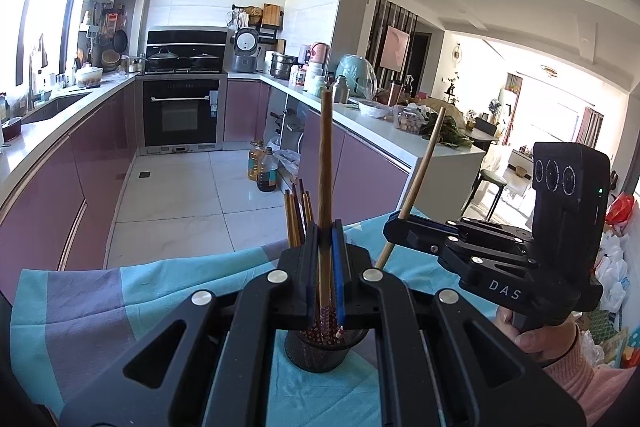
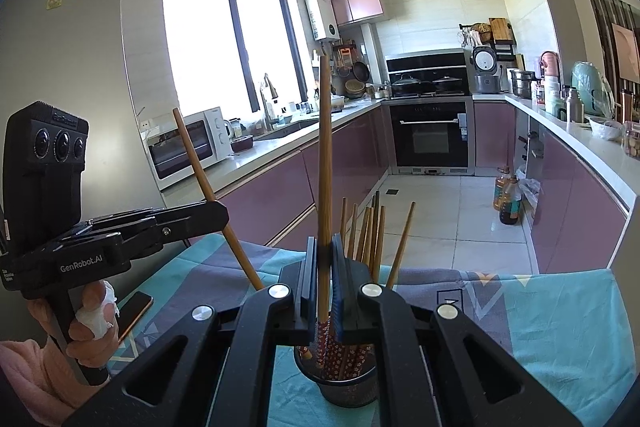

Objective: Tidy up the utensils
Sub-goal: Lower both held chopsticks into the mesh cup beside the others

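Most of the chopsticks already stand in the dark mesh holder on the blue-and-grey cloth, a bunch of them fanning toward one o'clock from its rim. By my reckoning two are left, one in each tool.

The left gripper has its jaws pinched nearly together on a chopstick that points almost straight up, its patterned lower end seeming to dip inside the holder, though the fingers hide where it bottoms out.

The right gripper is likewise clamped narrow on an upright chopstick directly over the cup. Seen from the left camera, at three o'clock, this stick leans toward one o'clock.

Both hands grip the handles from below, the tools roughly level and facing each other across the holder. The left hand has something white wrapped round one finger, with a phone lying just beside it.
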Demonstrator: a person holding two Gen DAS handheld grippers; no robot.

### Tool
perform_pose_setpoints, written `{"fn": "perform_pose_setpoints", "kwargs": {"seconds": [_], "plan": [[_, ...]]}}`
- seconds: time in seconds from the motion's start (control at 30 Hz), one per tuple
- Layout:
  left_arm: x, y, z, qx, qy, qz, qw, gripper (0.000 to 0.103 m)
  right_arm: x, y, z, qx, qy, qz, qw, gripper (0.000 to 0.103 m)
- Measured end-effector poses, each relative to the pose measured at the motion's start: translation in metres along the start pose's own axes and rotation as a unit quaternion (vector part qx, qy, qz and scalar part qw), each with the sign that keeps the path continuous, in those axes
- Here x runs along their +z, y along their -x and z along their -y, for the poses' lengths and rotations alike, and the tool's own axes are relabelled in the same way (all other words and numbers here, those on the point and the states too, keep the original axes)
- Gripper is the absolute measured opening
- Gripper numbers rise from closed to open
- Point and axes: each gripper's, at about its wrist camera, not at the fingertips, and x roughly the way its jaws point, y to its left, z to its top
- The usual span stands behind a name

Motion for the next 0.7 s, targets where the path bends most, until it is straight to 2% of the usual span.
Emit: {"fn": "perform_pose_setpoints", "kwargs": {"seconds": [0.33,0.7], "plan": [[-0.009,0.002,-0.004,-0.004,0.0,-0.024,0.9997,0.007,-0.003,-0.009,0.004,-0.008,-0.005,-0.011,1.0,0.006],[0.002,-0.01,-0.014,0.001,-0.002,-0.042,0.9991,0.007,-0.008,-0.016,0.009,-0.011,-0.017,-0.022,1.0,0.006]]}}
